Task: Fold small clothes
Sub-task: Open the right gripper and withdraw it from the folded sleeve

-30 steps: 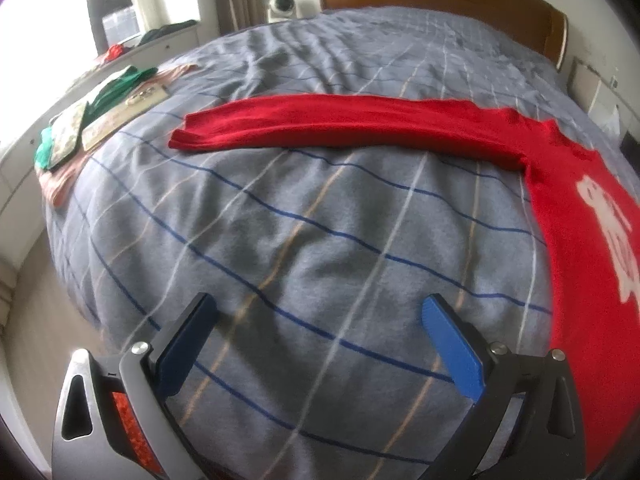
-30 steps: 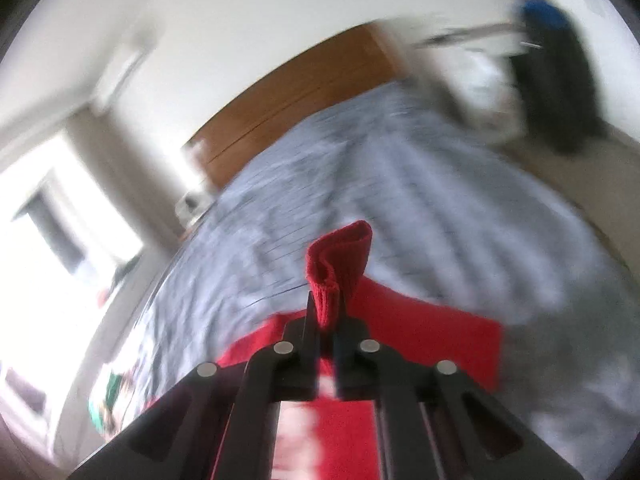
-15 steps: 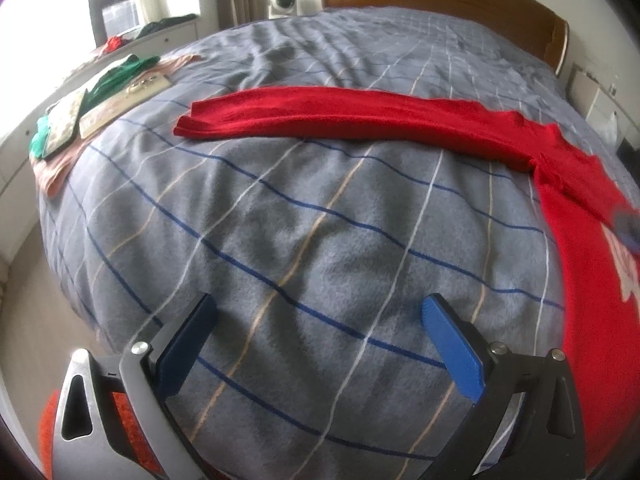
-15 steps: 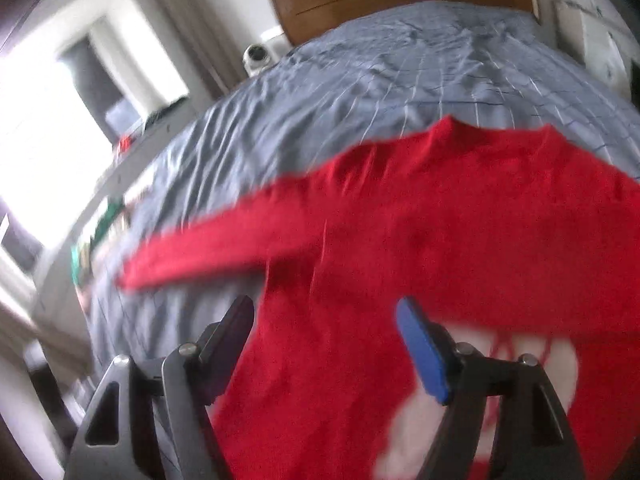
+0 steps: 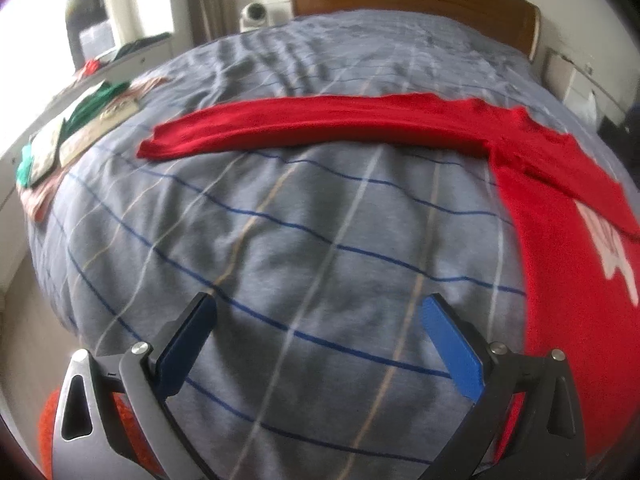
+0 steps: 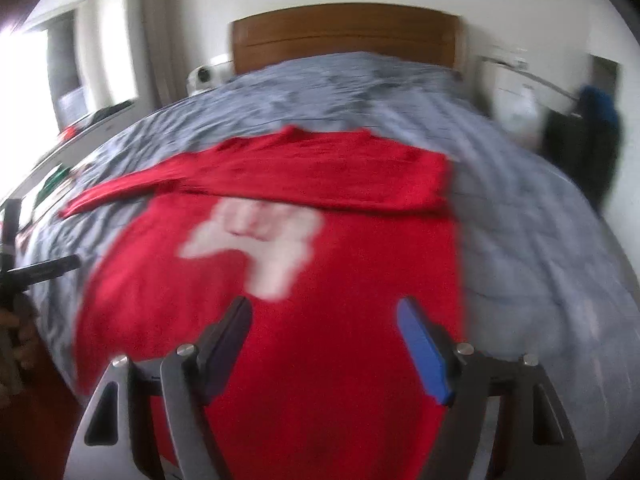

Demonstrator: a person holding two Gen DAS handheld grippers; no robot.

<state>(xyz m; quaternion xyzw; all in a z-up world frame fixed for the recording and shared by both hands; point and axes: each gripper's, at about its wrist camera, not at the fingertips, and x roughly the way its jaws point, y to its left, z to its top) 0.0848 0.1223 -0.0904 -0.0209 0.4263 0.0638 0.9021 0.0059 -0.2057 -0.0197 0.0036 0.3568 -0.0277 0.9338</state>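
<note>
A red sweater (image 6: 320,280) with a white print (image 6: 260,240) lies flat on the grey checked bed cover (image 5: 300,240). One sleeve (image 6: 340,184) is folded across its chest. The other sleeve (image 5: 320,124) stretches out straight to the left. My right gripper (image 6: 324,344) hovers open over the sweater's lower body, nothing between its blue fingers (image 6: 424,352). My left gripper (image 5: 320,344) stands open above bare bed cover, left of the sweater's body (image 5: 580,300) and short of the stretched sleeve. This gripper holds nothing.
A stack of folded clothes (image 5: 80,128) lies at the bed's left edge. A wooden headboard (image 6: 344,36) closes the far end, with a white device (image 5: 256,16) beside it. Dark garments (image 6: 592,140) hang to the right of the bed. A hand (image 6: 16,344) shows at the left edge.
My right gripper was shut on the raised sleeve cuff; it has let go, opened and dropped low over the sweater. That sleeve now lies across the chest. The left gripper barely shifted.
</note>
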